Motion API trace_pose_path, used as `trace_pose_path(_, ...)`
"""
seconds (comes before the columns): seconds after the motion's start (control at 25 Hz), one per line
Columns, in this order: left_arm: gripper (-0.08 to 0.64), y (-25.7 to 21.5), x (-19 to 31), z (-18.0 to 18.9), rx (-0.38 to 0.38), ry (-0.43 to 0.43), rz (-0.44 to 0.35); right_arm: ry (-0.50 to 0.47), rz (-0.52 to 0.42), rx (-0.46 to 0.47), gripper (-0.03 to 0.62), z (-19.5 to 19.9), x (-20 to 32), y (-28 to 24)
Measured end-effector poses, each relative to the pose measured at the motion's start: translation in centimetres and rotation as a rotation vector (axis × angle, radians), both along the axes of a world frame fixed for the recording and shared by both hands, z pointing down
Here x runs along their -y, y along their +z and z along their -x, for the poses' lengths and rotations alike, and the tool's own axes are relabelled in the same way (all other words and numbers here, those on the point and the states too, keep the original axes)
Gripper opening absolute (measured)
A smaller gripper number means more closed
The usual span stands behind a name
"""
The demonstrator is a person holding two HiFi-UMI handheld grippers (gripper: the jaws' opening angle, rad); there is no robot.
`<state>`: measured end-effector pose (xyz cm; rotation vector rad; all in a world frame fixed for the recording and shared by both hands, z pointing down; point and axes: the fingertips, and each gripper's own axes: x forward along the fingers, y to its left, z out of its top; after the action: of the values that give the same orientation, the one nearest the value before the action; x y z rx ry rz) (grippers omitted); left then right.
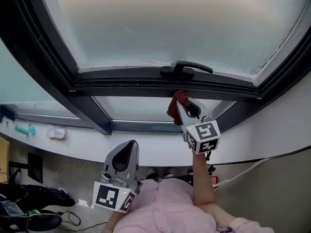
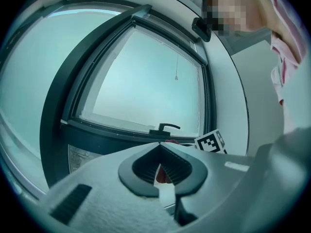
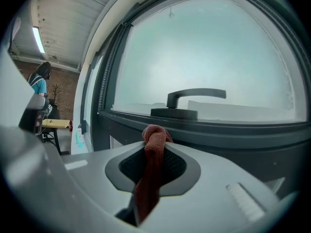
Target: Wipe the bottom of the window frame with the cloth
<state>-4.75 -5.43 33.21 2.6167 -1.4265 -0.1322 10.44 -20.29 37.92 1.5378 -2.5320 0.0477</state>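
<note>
A dark window frame's bottom rail (image 1: 131, 84) runs across the head view, with a black handle (image 1: 187, 68) on it. My right gripper (image 1: 182, 100) is raised just below that rail, under the handle, and is shut on a red-brown cloth (image 1: 174, 108). In the right gripper view the cloth (image 3: 154, 142) bunches out past the jaw tips, close before the rail (image 3: 228, 132) and the handle (image 3: 189, 101). My left gripper (image 1: 128, 147) hangs lower and to the left, near my body, shut with nothing in it (image 2: 159, 145).
A white sill (image 1: 97, 147) curves below a lower glass pane (image 1: 141, 108). On its left end lie a teal object (image 1: 24, 129) and a white object (image 1: 57, 133). Cables (image 1: 243, 174) hang at the right. A person (image 3: 39, 81) stands far off.
</note>
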Motion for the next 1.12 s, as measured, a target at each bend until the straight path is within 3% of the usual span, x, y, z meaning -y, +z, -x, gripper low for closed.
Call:
trace_pose_path(0.2, 0.0, 0.0, 0.1, 2.7, 0.001, -0.037, -0.007, -0.008, 0.015, -0.008, 0.057, 2.4, 1.3, 1.1)
trace_pose_path(0.6, 0.0, -0.1, 0.8, 5.6, -0.001, -0.08, -0.014, 0.083, 0.022, -0.032, 0.057, 1.7, 3.5, 1.5)
trace_pose_path(1.12, 0.0, -0.1, 1.5, 4.9, -0.002, -0.057, -0.014, 0.071, 0.003, -0.056, 0.055, 1.9, 3.5, 1.4)
